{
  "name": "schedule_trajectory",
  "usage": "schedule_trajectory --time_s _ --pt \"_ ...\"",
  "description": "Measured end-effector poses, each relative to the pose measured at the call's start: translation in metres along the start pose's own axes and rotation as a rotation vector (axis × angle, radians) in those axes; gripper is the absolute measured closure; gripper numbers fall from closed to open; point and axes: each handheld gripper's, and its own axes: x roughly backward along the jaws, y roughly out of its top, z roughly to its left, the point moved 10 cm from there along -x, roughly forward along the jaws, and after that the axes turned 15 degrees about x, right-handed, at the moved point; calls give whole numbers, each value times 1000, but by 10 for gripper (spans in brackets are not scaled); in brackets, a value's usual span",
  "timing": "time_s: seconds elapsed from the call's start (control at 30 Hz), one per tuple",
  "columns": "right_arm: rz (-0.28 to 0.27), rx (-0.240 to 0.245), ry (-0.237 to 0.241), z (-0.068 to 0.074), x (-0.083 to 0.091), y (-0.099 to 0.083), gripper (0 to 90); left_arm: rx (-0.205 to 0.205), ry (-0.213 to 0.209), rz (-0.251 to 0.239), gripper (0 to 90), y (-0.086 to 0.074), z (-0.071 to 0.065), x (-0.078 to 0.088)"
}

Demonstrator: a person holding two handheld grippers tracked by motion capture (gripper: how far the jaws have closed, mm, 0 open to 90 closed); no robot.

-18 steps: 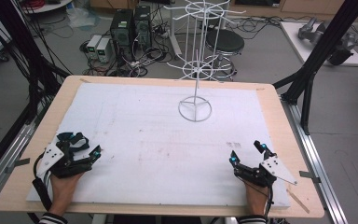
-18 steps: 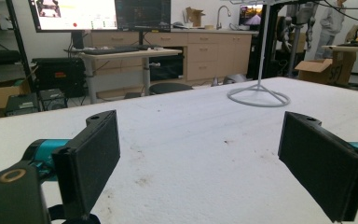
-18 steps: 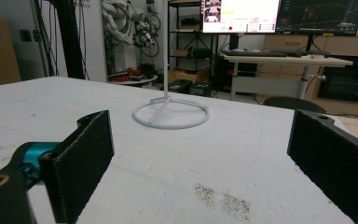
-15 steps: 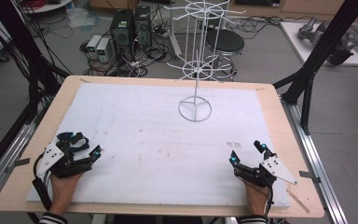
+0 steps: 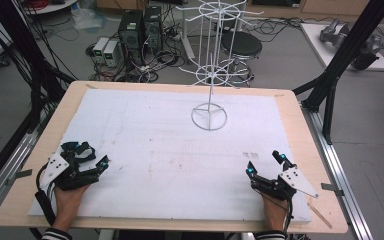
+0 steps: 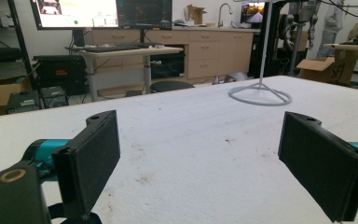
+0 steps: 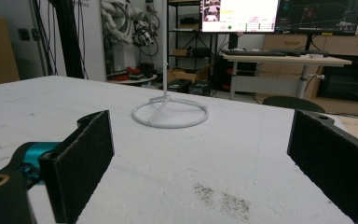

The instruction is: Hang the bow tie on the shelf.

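Note:
A white wire rack (image 5: 210, 60) stands on its ring base (image 5: 209, 118) at the far middle of the white foam board (image 5: 170, 145). The same ring base (image 6: 260, 94) lies ahead and to the right in the left gripper view, and it sits ahead as a ring base (image 7: 170, 114) in the right gripper view. My left gripper (image 5: 92, 156) rests low at the near left of the board, jaws wide apart with nothing between them. My right gripper (image 5: 266, 163) rests at the near right, also open and empty. Bare foam shows between the left gripper (image 6: 205, 163) jaws and the right gripper (image 7: 205, 172) jaws.
The foam board lies on a wooden table (image 5: 300, 125) with metal rails along its sides. Black frame posts (image 5: 340, 55) rise at the far right and far left. A dark smudge (image 7: 221, 198) marks the foam near my right gripper. Computers, cables and a stool (image 5: 240, 45) sit on the floor beyond.

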Motion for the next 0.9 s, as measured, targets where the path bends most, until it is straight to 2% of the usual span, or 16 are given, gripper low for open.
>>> schedule_trajectory --time_s 0.37,0.53,0.77,0.9 --pt "-1 0 -3 -1 0 0 61 0 3 -5 132 0 0 0" --pt "-1 -4 -1 -1 0 0 61 -4 2 24 131 0 0 -3" --pt "-1 -3 -2 -1 0 0 61 -18 -3 20 131 17 -2 1" --pt "-1 -6 -2 -1 0 0 61 -30 26 42 131 30 4 6"
